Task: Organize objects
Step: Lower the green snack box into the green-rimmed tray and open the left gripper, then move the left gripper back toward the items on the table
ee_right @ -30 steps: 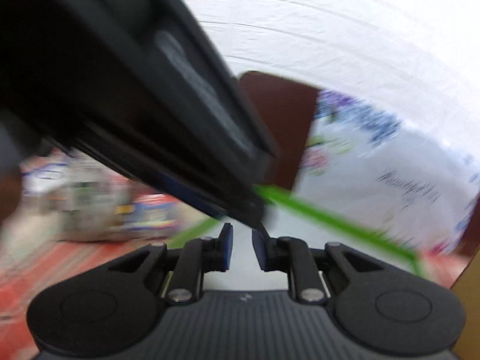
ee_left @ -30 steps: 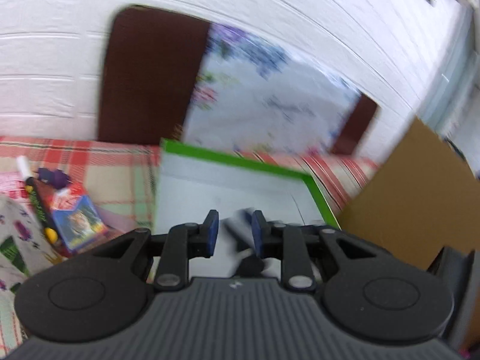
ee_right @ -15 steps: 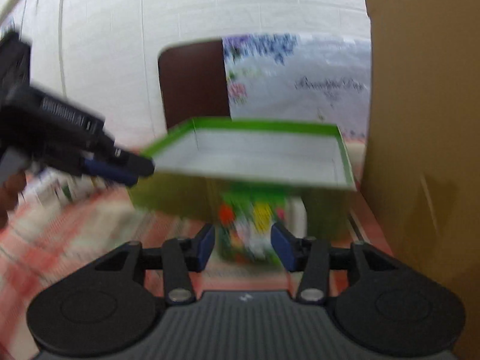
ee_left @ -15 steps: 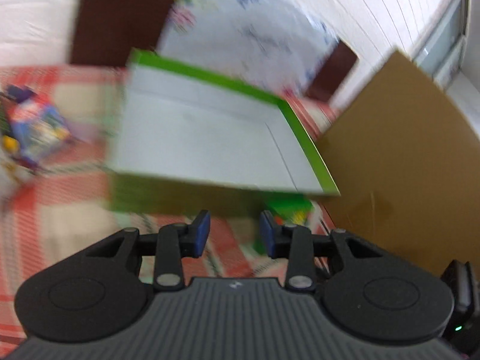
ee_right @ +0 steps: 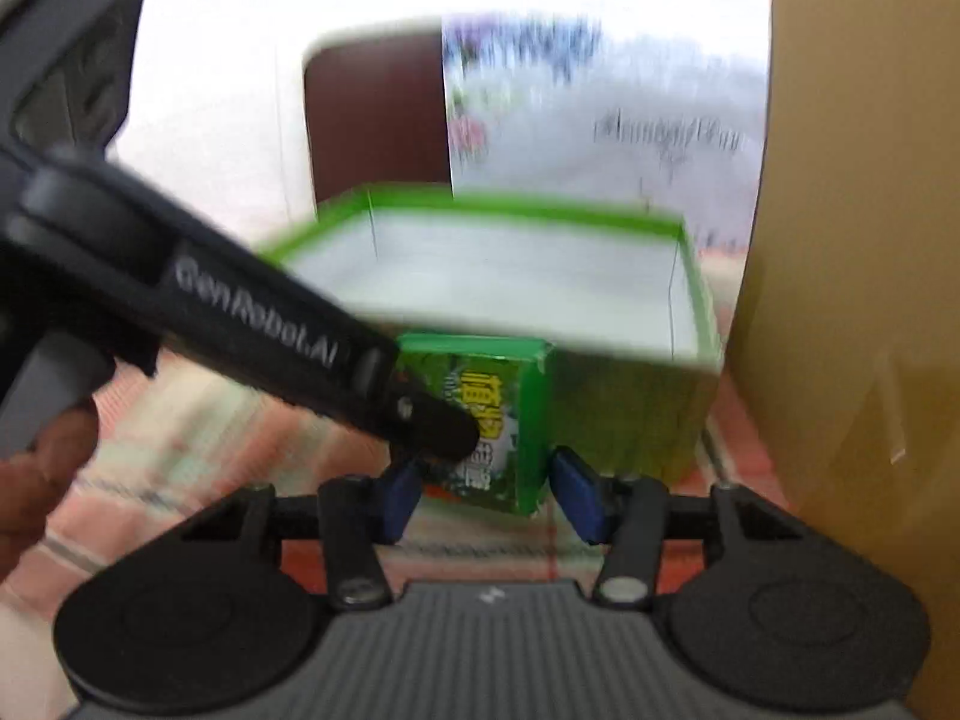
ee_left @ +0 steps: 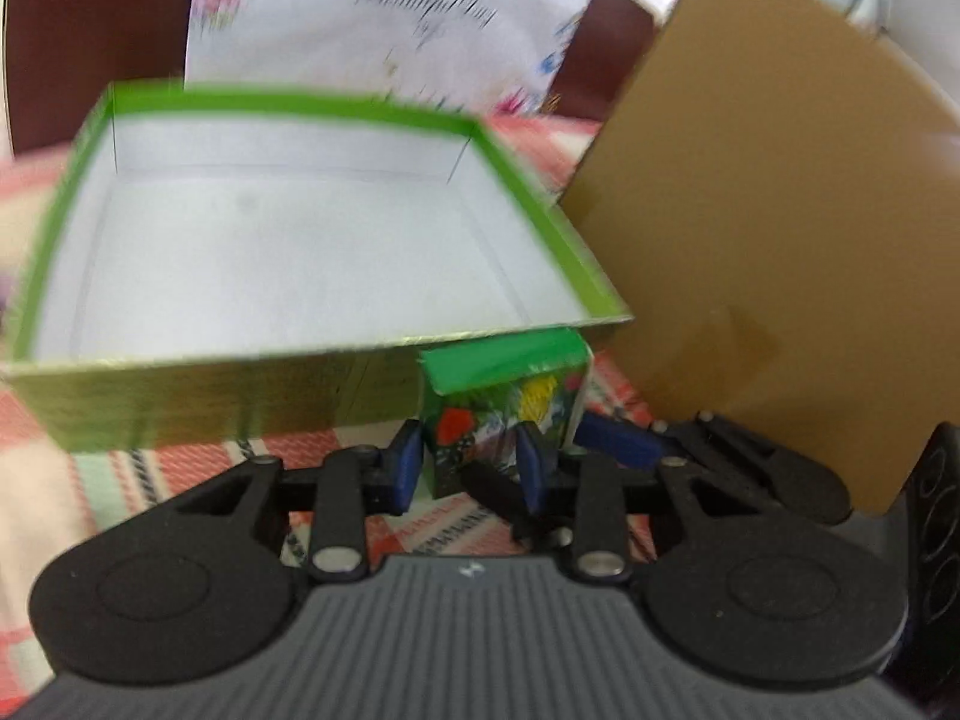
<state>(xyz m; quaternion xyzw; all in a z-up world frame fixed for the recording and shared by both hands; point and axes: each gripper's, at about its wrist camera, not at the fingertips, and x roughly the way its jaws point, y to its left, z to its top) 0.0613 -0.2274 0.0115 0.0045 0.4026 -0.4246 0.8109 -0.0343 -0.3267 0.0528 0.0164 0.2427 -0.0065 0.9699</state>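
**Both grippers now at the small carton, jaws freshly parted**

A second ago your jaws were together on both sides; they have just been opening, and both hands have swung down from the wall view to the small green printed carton (ee_left: 501, 402). It stands upright on the red plaid cloth (ee_left: 198, 462), touching the near wall of the shallow green-rimmed cardboard box (ee_left: 288, 384). The left gripper (ee_left: 470, 468) brackets its lower part, pads flanking it narrowly; contact is unclear. The right gripper (ee_right: 489, 501) stands wider, carton between the jaws, not pressed. The box is empty, so I judge lifting the carton into it is next.
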